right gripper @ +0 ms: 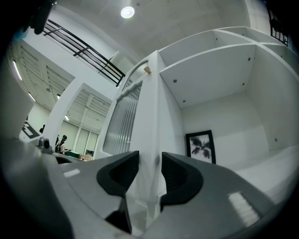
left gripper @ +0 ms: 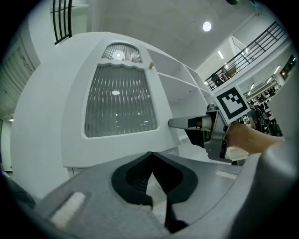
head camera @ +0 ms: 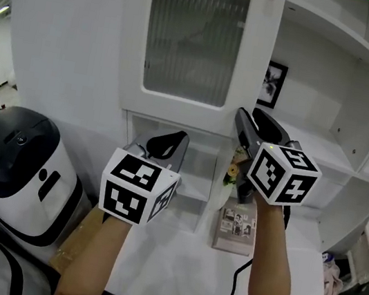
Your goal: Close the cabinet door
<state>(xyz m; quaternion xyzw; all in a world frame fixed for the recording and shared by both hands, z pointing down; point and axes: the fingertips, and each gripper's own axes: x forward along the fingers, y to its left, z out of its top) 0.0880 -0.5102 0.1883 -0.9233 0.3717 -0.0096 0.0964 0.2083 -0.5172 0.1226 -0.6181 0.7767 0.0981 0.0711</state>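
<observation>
The white cabinet door [head camera: 194, 47] with a ribbed glass pane stands open, swung out from the open shelves. Its free edge [right gripper: 150, 140] runs between the jaws of my right gripper [head camera: 241, 114], which are shut on it, one pad on each face of the door. In the left gripper view the right gripper [left gripper: 174, 123] meets the door [left gripper: 119, 100] at its right edge. My left gripper [head camera: 180, 139] hangs lower and to the left, in front of the door and apart from it. Its jaws [left gripper: 150, 156] are shut with nothing between them.
A framed black-and-white picture [head camera: 273, 84] leans at the back of the open shelf [head camera: 323, 156]. Below, a sheet of small photos [head camera: 236, 225] lies on the white counter [head camera: 172, 260]. A white and black machine [head camera: 13, 164] stands at the left, beside a cardboard piece [head camera: 78, 238].
</observation>
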